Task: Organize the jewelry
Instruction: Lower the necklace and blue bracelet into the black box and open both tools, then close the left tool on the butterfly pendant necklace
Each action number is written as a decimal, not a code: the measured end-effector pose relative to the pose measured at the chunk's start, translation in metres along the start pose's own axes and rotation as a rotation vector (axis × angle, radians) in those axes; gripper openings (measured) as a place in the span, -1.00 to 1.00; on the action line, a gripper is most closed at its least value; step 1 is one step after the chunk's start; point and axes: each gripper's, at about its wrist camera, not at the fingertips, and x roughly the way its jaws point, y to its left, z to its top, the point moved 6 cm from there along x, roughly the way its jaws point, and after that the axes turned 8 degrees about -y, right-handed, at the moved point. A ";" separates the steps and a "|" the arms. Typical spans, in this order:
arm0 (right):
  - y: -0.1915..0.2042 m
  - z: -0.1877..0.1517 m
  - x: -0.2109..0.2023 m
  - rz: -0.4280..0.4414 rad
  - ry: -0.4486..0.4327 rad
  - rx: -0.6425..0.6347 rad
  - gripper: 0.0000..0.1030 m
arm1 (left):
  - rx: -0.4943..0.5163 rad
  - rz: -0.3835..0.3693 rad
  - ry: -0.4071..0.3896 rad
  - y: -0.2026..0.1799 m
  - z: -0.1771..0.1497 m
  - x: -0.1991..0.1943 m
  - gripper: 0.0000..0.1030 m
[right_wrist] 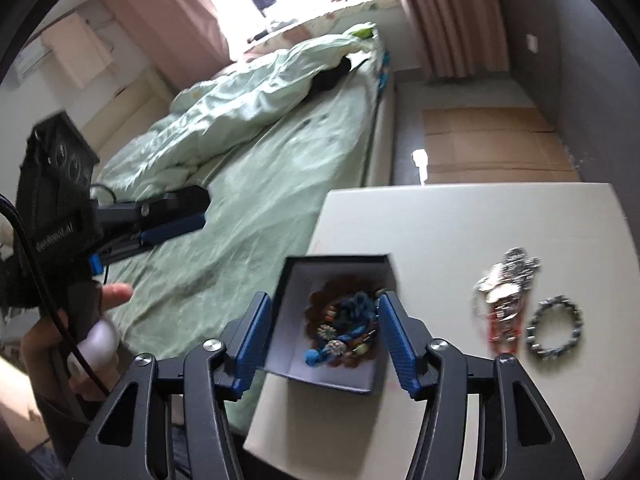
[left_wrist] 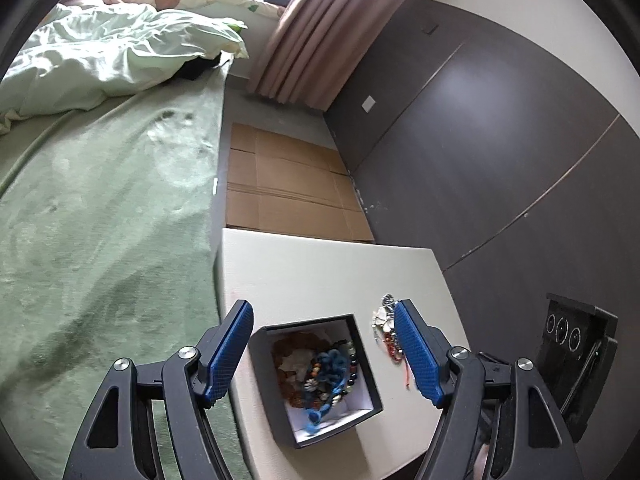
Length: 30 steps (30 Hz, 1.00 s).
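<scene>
A black box with a white lining point(left_wrist: 294, 426) point(right_wrist: 296, 280) stands on a cream table point(left_wrist: 312, 272) point(right_wrist: 460, 224). It holds a heap of beaded bracelets and a blue cord piece point(left_wrist: 324, 372) point(right_wrist: 348, 328). To its right a loose pile of silver and red jewelry point(left_wrist: 384, 328) point(right_wrist: 504, 300) lies on the table. A silver bracelet point(right_wrist: 554, 328) lies beside the pile. My left gripper point(left_wrist: 324, 340) is open and empty above the box. My right gripper point(right_wrist: 322, 326) is open and empty, its fingers either side of the box. The left gripper's body point(right_wrist: 116, 220) shows at left in the right wrist view.
A bed with a green sheet point(left_wrist: 100, 240) point(right_wrist: 248, 184) and a rumpled duvet point(left_wrist: 112, 64) runs along the table's left side. Flattened cardboard point(left_wrist: 288, 188) point(right_wrist: 492, 144) lies on the floor beyond the table. A dark wall panel point(left_wrist: 500, 140) stands at right. Pink curtains point(left_wrist: 316, 32) hang at the back.
</scene>
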 end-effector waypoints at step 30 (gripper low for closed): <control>-0.157 -0.006 -0.085 -0.233 -0.028 0.130 0.10 | 0.255 -0.050 0.179 -0.120 -0.047 0.098 0.43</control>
